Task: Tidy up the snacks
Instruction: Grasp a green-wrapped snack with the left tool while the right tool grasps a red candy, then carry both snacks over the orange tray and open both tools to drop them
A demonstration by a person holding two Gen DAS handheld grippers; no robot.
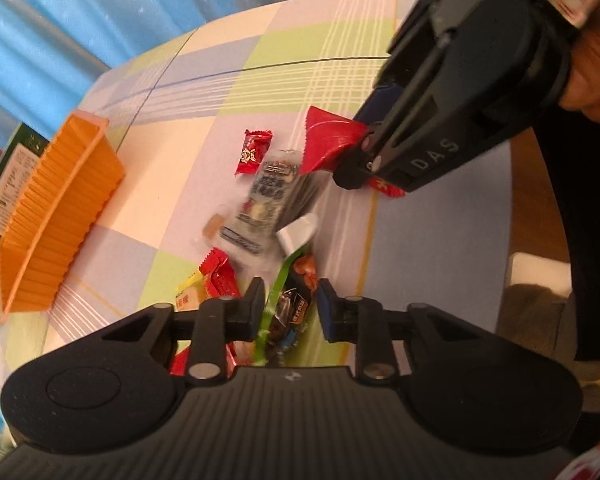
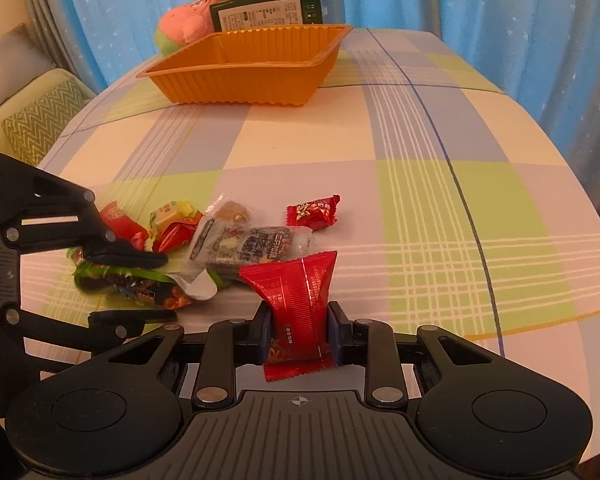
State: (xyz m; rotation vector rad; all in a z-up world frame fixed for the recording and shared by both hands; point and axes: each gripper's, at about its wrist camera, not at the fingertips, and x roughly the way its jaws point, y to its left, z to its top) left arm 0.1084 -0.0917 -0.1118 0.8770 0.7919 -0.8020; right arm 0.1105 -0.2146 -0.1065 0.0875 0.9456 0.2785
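Left claw (image 2: 134, 286): narrowed around the green-edged dark snack packet (image 2: 128, 284) in the pile, fingers either side; whether the pads press I cannot tell.
Right claw (image 2: 298, 334): clamped on the red snack packet (image 2: 296, 296), long axis running away from it.
Orange tray (image 2: 244, 68): far across the worktop (image 2: 420, 200), ahead of both claws; the right one looks nearer.

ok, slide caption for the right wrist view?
Right gripper clamps red snack packet; orange tray waits empty beyond the pile.
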